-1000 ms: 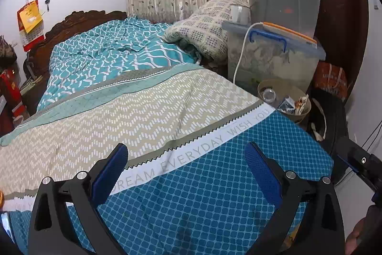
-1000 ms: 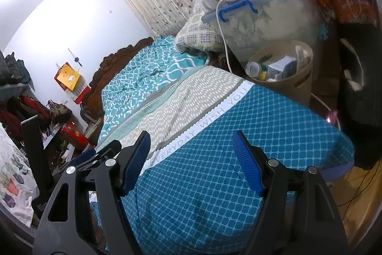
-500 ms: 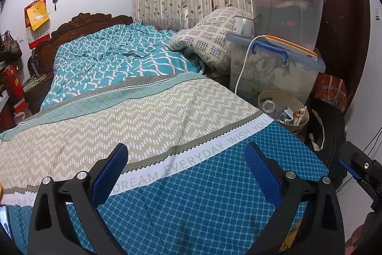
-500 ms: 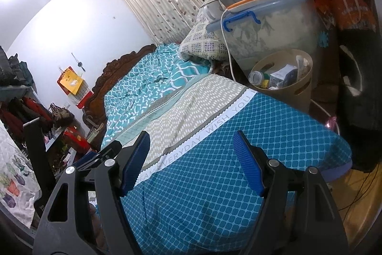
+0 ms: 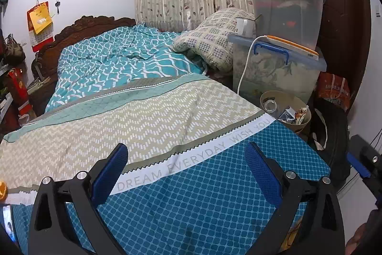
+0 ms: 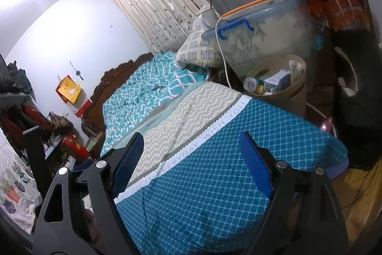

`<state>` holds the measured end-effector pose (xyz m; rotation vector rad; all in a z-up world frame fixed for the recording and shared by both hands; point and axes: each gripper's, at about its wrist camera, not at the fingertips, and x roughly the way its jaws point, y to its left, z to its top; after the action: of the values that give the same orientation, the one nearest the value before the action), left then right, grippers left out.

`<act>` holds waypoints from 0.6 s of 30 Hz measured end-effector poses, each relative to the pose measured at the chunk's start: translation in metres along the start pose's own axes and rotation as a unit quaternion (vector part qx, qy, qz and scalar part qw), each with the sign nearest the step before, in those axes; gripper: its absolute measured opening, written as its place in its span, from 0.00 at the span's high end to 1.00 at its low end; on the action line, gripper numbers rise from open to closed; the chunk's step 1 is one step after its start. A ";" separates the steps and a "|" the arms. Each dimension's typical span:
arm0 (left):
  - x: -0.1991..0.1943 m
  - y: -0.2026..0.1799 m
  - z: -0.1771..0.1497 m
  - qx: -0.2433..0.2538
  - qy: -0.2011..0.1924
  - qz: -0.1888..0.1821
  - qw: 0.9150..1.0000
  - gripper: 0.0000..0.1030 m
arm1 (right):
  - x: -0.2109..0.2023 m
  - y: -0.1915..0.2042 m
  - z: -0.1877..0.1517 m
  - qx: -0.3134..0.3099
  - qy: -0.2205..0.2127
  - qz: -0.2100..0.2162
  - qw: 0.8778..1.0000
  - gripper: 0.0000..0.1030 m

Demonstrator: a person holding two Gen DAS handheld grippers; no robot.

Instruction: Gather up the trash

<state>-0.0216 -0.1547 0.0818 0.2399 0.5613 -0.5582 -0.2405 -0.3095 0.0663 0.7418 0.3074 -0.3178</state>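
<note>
Plainly, both grippers hover over the near end of the bed (image 5: pixel 167 116), its quilted cover banded in teal honeycomb, beige chevrons and a white strip of lettering. The left gripper (image 5: pixel 186 173) has its ribbed blue fingers (image 5: pixel 107 173) wide apart with nothing between them. The right gripper (image 6: pixel 191 166) has just been spreading its fingers (image 6: pixel 255 166), also with nothing between them. At the far right, beside the bed, stands a round tan trash bin (image 6: pixel 284 97) holding a can, cartons and wrappers. Behind it 3 translucent plastic storage boxes (image 5: pixel 284 66) are stacked, a white cable (image 5: pixel 246 63) trailing down.
</note>
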 end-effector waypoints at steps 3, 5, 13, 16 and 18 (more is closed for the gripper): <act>-0.001 -0.001 0.000 0.002 0.000 0.004 1.000 0.08 | -0.003 -0.001 0.002 0.001 -0.007 0.001 1.000 0.20; -0.002 -0.001 0.000 0.003 -0.001 0.007 1.000 0.08 | -0.004 -0.001 0.002 0.001 -0.008 0.002 1.000 0.20; 0.000 -0.001 -0.002 0.004 0.002 0.026 1.000 0.08 | -0.005 -0.002 0.003 0.001 -0.011 0.003 1.000 0.20; 0.000 -0.001 -0.003 0.006 0.003 0.031 0.999 0.08 | -0.005 -0.002 0.004 0.002 -0.012 0.004 1.000 0.20; 0.000 -0.001 -0.003 0.007 0.002 0.034 0.999 0.08 | -0.006 -0.003 0.004 0.003 -0.013 0.004 1.000 0.20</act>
<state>-0.0232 -0.1546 0.0792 0.2718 0.5516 -0.4952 -0.2464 -0.3133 0.0701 0.7434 0.2789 -0.3200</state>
